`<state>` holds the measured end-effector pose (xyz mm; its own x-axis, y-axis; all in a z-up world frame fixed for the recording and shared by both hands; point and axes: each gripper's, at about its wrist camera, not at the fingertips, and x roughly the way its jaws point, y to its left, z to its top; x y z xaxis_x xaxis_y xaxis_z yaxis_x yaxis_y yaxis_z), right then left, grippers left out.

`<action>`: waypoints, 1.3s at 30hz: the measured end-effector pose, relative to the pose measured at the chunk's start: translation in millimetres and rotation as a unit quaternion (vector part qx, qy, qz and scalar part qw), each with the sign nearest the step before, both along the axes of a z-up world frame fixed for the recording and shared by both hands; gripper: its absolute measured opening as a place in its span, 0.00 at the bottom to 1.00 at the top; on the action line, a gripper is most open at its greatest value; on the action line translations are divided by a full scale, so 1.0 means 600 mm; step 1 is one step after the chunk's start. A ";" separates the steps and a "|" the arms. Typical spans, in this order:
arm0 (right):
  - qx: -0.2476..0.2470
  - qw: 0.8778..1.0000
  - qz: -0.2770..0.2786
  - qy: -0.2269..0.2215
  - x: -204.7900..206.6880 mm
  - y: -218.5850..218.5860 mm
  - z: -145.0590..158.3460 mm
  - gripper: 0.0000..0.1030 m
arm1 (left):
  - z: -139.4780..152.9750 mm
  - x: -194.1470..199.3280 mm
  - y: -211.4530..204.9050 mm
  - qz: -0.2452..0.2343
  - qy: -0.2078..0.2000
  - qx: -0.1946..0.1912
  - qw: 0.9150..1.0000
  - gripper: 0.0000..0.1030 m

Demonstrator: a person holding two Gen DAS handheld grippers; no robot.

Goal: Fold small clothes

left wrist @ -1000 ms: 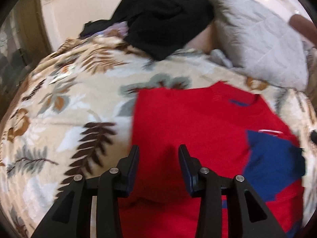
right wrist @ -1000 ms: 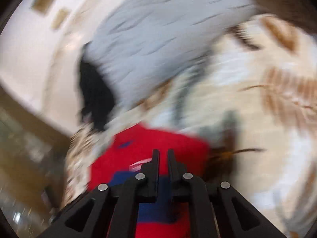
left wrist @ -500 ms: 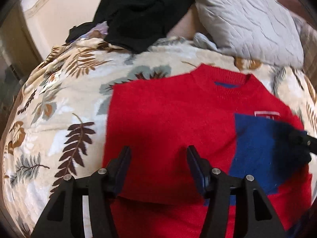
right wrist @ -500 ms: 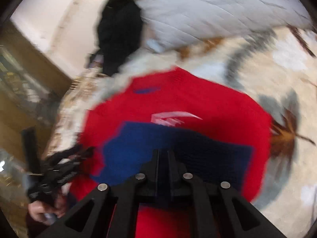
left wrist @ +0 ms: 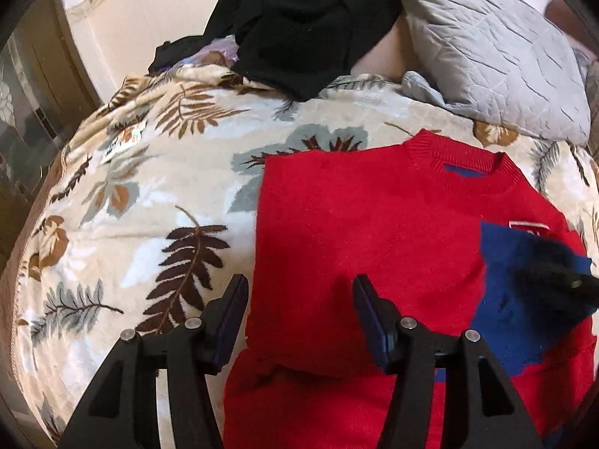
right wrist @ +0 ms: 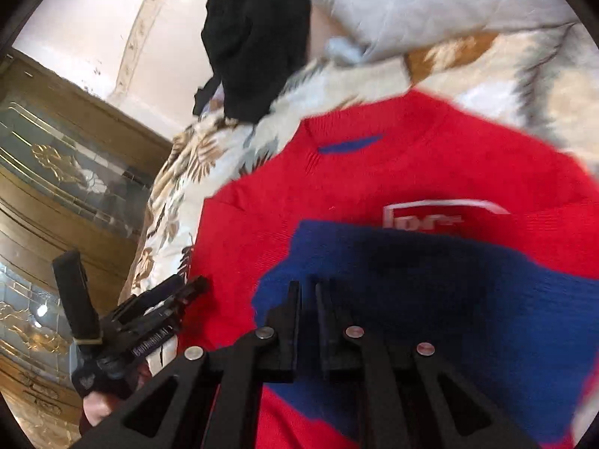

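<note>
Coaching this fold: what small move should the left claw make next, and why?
Probably pull the open left claw back to the red sweater's lower edge and close on it. The side flap lies folded in flat, and the shut right claw sits over the blue patch.

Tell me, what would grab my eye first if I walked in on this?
The bright red sweater with its blue patch, spread on the leaf-patterned blanket, dominates both views. Behind it a heap of black clothes lies beside a grey quilted pillow. The left gripper hangs open over the sweater's near edge; the right gripper is shut over the blue patch.
</note>
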<state>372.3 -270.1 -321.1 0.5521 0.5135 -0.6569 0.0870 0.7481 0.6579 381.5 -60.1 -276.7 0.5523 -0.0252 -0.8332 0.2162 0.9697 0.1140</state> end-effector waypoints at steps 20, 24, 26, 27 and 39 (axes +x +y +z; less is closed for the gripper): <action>0.019 0.995 -0.097 0.016 -0.173 -0.141 0.023 0.24 | -0.002 -0.079 0.031 -0.023 0.021 -0.015 0.999 0.63; 0.024 0.997 -0.075 -0.015 -0.228 -0.129 0.065 0.24 | 0.023 -0.131 0.037 -0.044 -0.012 -0.008 0.999 0.63; 0.021 0.998 -0.058 -0.017 -0.266 -0.120 0.081 0.24 | 0.031 -0.164 0.049 -0.057 -0.021 -0.018 0.998 0.64; 0.021 0.998 -0.049 -0.017 -0.287 -0.117 0.086 0.24 | 0.032 -0.178 0.055 -0.061 -0.023 -0.021 0.998 0.64; 0.032 0.996 -0.047 0.063 -0.521 -0.109 0.043 0.29 | 0.011 -0.361 0.204 -0.032 0.023 -0.125 0.991 0.73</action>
